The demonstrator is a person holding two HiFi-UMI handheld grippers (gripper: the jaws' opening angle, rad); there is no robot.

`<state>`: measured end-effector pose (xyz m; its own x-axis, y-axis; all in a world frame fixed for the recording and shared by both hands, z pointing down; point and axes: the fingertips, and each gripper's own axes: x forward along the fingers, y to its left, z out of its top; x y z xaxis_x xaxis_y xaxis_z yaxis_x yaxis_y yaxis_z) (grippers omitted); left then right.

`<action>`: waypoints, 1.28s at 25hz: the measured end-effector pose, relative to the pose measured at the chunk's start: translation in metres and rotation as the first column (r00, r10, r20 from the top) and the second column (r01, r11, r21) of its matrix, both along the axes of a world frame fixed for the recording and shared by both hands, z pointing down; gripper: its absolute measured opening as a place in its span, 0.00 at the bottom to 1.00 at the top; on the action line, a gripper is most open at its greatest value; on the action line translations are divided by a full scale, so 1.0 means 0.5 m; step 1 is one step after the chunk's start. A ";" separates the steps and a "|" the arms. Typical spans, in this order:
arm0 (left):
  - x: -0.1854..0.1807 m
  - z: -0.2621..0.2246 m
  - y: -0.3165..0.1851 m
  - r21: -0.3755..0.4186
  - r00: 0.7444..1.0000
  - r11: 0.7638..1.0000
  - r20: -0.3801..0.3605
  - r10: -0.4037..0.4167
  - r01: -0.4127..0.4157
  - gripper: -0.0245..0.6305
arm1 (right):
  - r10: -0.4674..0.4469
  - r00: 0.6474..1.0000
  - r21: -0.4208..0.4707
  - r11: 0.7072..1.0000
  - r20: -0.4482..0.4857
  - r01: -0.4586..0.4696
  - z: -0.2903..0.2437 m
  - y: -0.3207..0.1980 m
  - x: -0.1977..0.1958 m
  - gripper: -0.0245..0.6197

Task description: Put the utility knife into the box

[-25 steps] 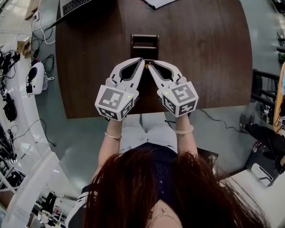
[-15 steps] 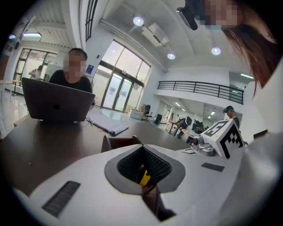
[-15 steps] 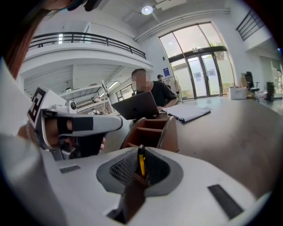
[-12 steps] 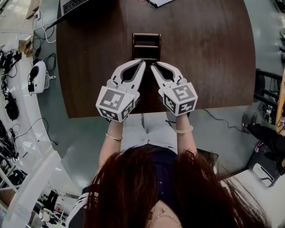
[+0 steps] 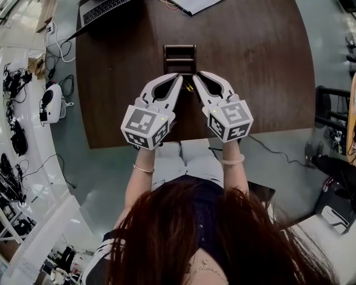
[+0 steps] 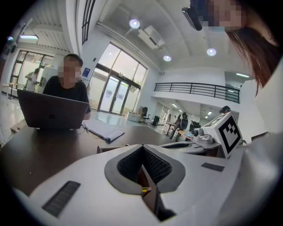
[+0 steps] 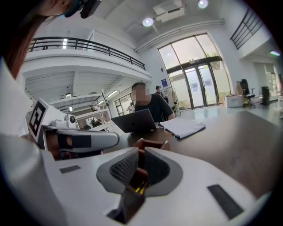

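Note:
The dark wooden box [image 5: 179,58] stands open-topped on the brown table [image 5: 261,67]; its rim also shows just past the jaws [image 7: 153,143]. The utility knife [image 5: 190,87], dark with yellow marks, lies on the table just in front of the box, in the gap between my two grippers. My left gripper [image 5: 179,77] hovers above the table to the knife's left, shut and empty [image 6: 142,148]. To the knife's right hovers my right gripper [image 5: 199,74], jaws together with nothing between them [image 7: 138,154]. A bit of yellow shows below each gripper's jaws.
A laptop [image 5: 105,6] sits at the table's far left with a person behind it [image 6: 66,88]. Papers [image 5: 194,4] lie at the far edge. Cables and a white device [image 5: 49,100] are on the floor left of the table; chairs stand to the right.
The right gripper has swung a little to the right, away from the left one, so the knife now shows between them. The left gripper has hardly moved.

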<state>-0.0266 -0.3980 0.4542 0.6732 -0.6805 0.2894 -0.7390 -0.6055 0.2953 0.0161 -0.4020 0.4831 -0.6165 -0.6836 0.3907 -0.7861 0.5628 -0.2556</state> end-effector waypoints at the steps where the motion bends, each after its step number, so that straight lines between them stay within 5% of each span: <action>1: 0.003 -0.010 0.000 0.009 1.000 1.000 0.001 0.005 -0.005 0.03 | 0.001 1.000 0.019 1.000 0.001 -0.001 -0.018 -0.003 0.002 0.11; 15: 0.019 -0.186 0.010 0.185 0.999 0.982 0.018 0.039 -0.041 0.03 | -0.021 1.000 0.282 0.959 0.019 0.015 -0.259 0.004 -0.014 0.06; 32: 0.016 -0.241 0.033 0.236 0.998 0.971 0.051 0.024 -0.035 0.03 | -0.028 0.999 0.347 0.938 0.015 0.021 -0.328 0.031 -0.015 0.06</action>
